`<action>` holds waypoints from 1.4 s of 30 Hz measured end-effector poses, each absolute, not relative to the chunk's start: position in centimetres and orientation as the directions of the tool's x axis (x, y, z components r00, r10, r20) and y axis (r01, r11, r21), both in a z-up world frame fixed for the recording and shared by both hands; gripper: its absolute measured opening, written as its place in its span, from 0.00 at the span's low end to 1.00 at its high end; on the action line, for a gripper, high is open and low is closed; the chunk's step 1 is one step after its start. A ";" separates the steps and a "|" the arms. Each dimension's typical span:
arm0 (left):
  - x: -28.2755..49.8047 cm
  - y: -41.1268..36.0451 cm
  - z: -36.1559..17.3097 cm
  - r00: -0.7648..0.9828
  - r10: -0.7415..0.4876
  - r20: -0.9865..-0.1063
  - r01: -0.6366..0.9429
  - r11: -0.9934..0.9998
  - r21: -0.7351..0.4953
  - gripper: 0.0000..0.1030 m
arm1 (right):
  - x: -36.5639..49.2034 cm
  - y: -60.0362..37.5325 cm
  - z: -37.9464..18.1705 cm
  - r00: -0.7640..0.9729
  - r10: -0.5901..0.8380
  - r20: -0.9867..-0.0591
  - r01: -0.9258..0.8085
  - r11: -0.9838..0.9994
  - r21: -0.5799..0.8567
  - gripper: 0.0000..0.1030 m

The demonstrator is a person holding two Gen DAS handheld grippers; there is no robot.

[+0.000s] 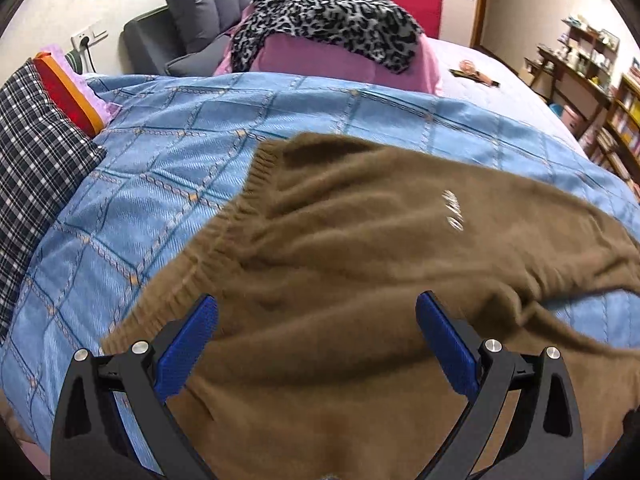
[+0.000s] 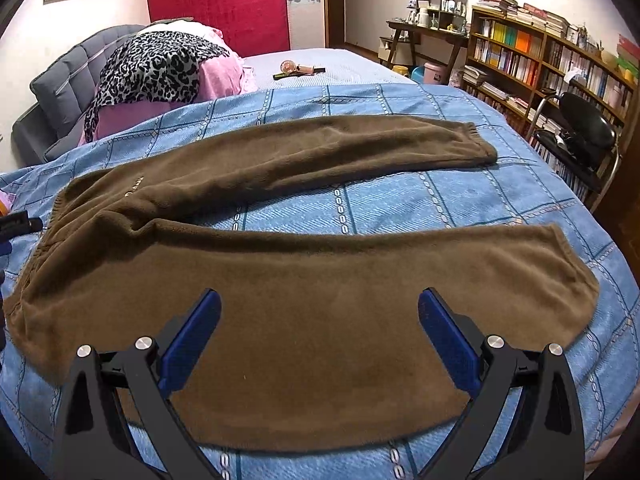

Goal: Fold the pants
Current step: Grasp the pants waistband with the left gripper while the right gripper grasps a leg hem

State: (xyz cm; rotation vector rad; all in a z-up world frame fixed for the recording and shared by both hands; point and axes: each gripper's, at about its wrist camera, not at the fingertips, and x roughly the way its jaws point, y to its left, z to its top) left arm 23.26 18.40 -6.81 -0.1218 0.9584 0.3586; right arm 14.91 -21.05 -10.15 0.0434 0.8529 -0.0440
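Brown fleece pants (image 2: 304, 280) lie spread on a blue patterned bedspread (image 2: 460, 196), waistband to the left, both legs stretching right with a gap between them. In the left wrist view the pants (image 1: 340, 248) show their ribbed waistband and a small white logo. My left gripper (image 1: 316, 312) hovers open over the waist end, nothing between its blue pads. My right gripper (image 2: 320, 312) is open above the near leg, also holding nothing. The left gripper's black tip (image 2: 20, 224) peeks in at the left edge of the right wrist view.
A leopard-print cloth (image 2: 156, 68) over pink bedding lies at the bed's far left by a grey sofa (image 2: 60, 80). A plaid pillow (image 1: 32, 160) sits left. Bookshelves (image 2: 540, 56), a desk and a black chair (image 2: 580, 132) stand to the right. Small items (image 2: 298, 69) rest on the far mattress.
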 end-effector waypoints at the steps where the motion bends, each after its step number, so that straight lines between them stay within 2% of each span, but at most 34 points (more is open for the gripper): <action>1: 23.8 18.8 -6.9 0.521 0.250 -0.816 -0.354 0.933 0.060 0.95 | 15.3 -20.9 -10.3 0.656 -0.021 -0.755 0.055 0.998 0.020 0.97; 6: 27.0 21.0 -7.8 0.525 0.257 -0.811 -0.353 0.933 0.067 0.95 | 17.8 -19.8 -11.0 0.646 -0.013 -0.763 0.040 0.999 0.017 0.97; 18: 36.4 28.7 -11.2 0.529 0.198 -0.825 -0.369 0.929 -0.013 0.95 | 21.0 -18.8 -13.3 0.614 -0.017 -0.789 0.029 1.000 0.001 0.97; 31: 42.0 30.8 -15.1 0.465 0.111 -0.878 -0.326 0.944 -0.053 0.95 | 22.7 -18.9 -14.5 0.600 -0.023 -0.800 0.019 1.000 -0.014 0.97; 32: 42.2 30.7 -15.3 0.456 0.108 -0.884 -0.323 0.945 -0.051 0.90 | 22.9 -18.9 -14.5 0.600 -0.024 -0.800 0.019 1.000 -0.016 0.97; 33: 42.5 30.6 -15.6 0.449 0.085 -0.890 -0.308 0.949 -0.065 0.72 | 23.1 -19.0 -14.6 0.599 -0.026 -0.800 0.022 1.000 -0.017 0.97; 34: 42.5 30.6 -15.8 0.443 0.068 -0.894 -0.306 0.949 -0.079 0.59 | 23.2 -19.1 -14.6 0.598 -0.027 -0.801 0.024 1.000 -0.015 0.97; 35: 42.5 30.6 -15.7 0.446 0.069 -0.892 -0.310 0.947 -0.082 0.56 | 23.5 -19.3 -14.7 0.595 -0.025 -0.803 0.029 1.000 -0.010 0.97; 36: 42.3 30.7 -15.4 0.457 0.044 -0.888 -0.306 0.946 -0.110 0.47 | 23.8 -19.5 -14.8 0.594 -0.025 -0.804 0.033 0.999 -0.006 0.97; 42: 40.4 30.7 -12.7 0.533 0.013 -0.846 -0.300 0.938 -0.175 0.41 | 26.1 -22.0 -14.0 0.623 -0.075 -0.779 0.071 0.997 -0.039 0.97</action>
